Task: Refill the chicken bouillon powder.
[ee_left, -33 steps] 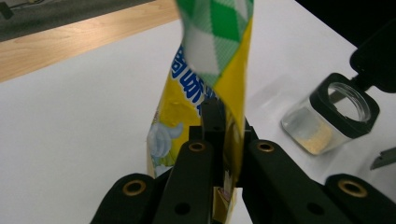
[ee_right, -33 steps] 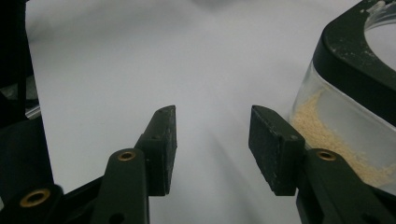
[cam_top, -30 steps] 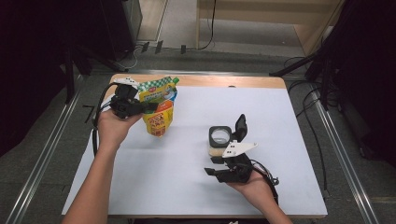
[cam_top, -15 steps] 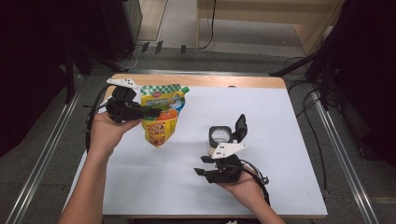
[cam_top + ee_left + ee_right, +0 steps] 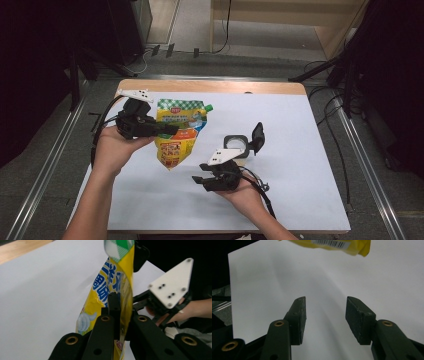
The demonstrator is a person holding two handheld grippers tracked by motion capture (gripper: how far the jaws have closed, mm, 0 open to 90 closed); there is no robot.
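Fingers of the left gripper pinch the yellow refill pouch above the white table.
Its green-checked top faces the table's far edge, its bottom corner hangs nearer the person. Right gripper waits just beside it, fingers spread with nothing between; a black clip-like object lies behind.

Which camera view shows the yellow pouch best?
The high view: the whole pouch with its green cap, hanging from the shut left gripper. The left gripper view shows it edge-on, pinched between the jaws. The right gripper view shows its bottom edge with a barcode.
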